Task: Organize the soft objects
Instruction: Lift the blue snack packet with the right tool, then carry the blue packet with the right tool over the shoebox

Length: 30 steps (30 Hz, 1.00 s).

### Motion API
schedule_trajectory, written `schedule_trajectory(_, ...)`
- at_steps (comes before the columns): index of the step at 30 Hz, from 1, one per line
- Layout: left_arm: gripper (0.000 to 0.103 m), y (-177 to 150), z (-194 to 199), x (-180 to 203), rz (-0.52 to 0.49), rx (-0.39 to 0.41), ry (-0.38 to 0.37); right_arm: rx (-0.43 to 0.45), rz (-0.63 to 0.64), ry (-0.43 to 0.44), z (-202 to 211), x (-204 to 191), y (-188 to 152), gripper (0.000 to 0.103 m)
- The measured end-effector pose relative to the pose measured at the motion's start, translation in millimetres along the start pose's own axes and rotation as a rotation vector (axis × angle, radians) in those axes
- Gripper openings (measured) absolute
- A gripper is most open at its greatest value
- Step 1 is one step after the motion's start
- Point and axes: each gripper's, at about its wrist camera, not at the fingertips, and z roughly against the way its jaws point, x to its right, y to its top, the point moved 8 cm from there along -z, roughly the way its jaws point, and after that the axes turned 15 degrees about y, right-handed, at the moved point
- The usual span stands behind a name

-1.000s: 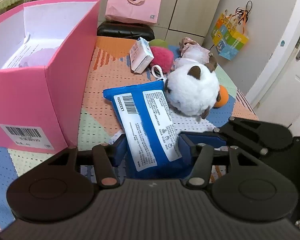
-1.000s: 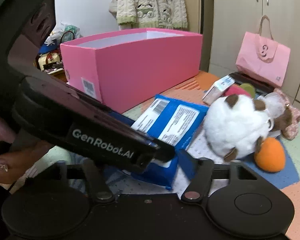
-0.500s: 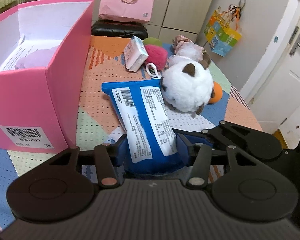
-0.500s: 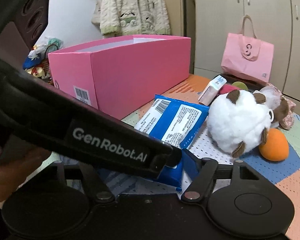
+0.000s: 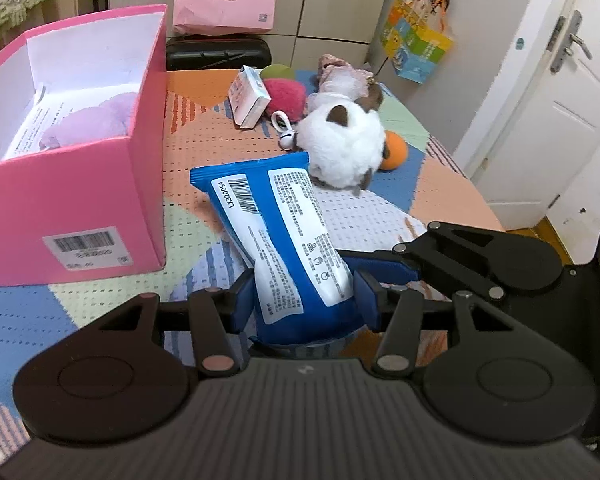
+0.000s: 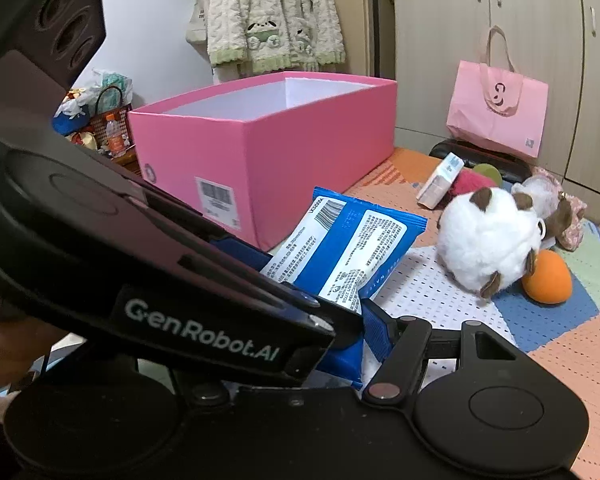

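Table: covered by a patchwork cloth in orange, blue, green and white panels, dotted texture.

Resting on it:
- pink box, open-topped, at the left edge, barcode label on its near end;
- white plush ball with brown ears, mid-table;
- orange ball, touching the plush on its right;
- small white carton, tilted against a red fuzzy ball;
- green ball just behind (partly hidden);
- a pale plush toy, possibly a doll, at the far side.
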Motion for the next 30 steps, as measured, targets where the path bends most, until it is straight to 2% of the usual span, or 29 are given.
schedule_trajectory(10, 0.05, -3, 52, -10, -0.04, 0.007, -0.056, -0.026, 0.051, 0.002, 27, -40, 18, 0.071)
schedule_trajectory(21, 0.051, 12, 107, -40, -0.045, 0.108, -0.066, 0.024, 0.165, 0.004, 39, -79, 58, 0.071)
schedule_trajectory(25, 0.051, 24, 119, -59, -0.005, 0.163, -0.074, 0.068, 0.195, 0.019, 35, -86, 80, 0.071)
schedule_trajectory(30, 0.051, 44, 124, -83, 0.032, 0.22, -0.042, 0.104, 0.204, 0.049, 20, -86, 108, 0.071)
